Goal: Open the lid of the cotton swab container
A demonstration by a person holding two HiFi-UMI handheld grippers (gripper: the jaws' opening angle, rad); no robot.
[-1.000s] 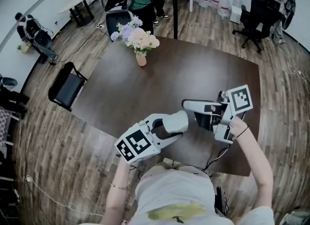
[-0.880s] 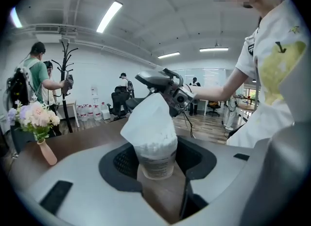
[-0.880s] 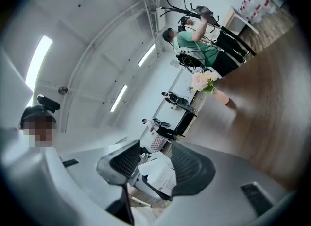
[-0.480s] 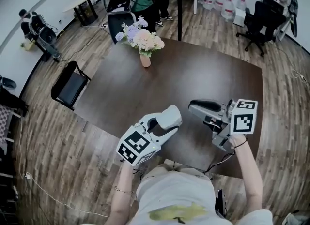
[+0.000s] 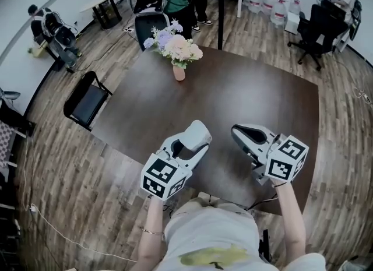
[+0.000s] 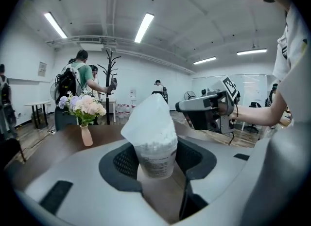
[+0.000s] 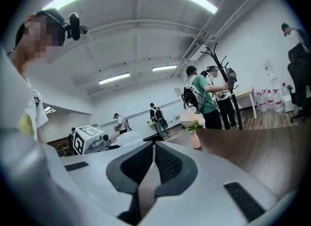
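Overhead plus two tool-mounted views
Head camera looks steeply down; cameras on the left tool [image 5: 197,135] and right tool [image 5: 245,133] peer level along their jaws; all share the counter [image 5: 250,89] and flower vase [image 5: 179,71].

Left gripper [image 5: 197,136] clamped; right [image 5: 240,131] just closed

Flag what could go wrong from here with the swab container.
1. The left gripper grips the container by its body, lid tilted up over bare swabs: tipping it may spill them.
2. The right gripper has just closed on nothing close by: a swing could knock the lid.
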